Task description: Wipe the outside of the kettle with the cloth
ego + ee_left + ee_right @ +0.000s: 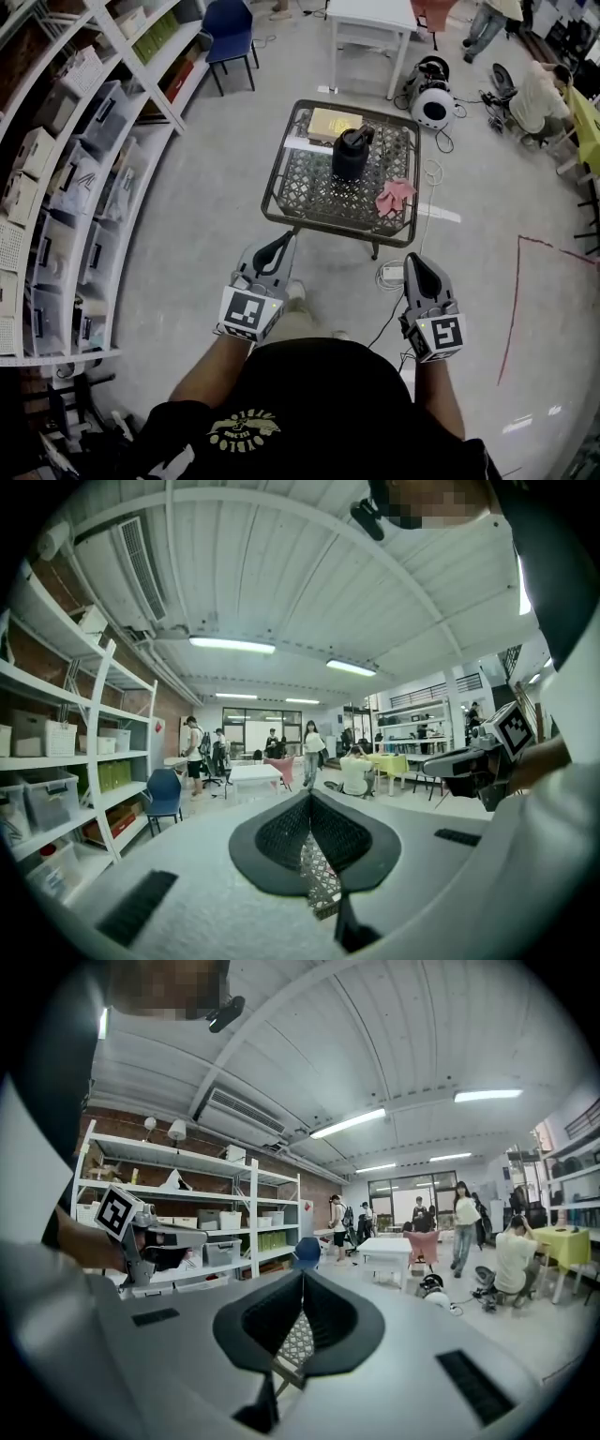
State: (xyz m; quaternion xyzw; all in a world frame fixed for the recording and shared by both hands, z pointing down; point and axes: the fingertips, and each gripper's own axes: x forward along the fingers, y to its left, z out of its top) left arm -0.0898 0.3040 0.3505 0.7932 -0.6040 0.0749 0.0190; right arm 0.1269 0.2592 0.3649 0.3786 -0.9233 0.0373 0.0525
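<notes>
A dark kettle [352,153] stands upright near the middle of a small wire-mesh table [309,202]. The pink cloth [396,195] lies crumpled on the mesh to the kettle's right, apart from it. Both grippers are held near the person's body, short of the table's near edge. My left gripper [285,240] [310,799] is shut and holds nothing. My right gripper [414,260] [302,1277] is also shut and empty. Each gripper view looks level across the room, with only a sliver of mesh showing below the jaws. Neither gripper touches the kettle or the cloth.
A tan box [333,123] lies at the table's far side behind the kettle. White shelving with bins [75,187] curves along the left. A blue chair [230,37], a white table [373,23], a round white device [432,101], floor cables [392,274] and seated people [539,94] lie beyond.
</notes>
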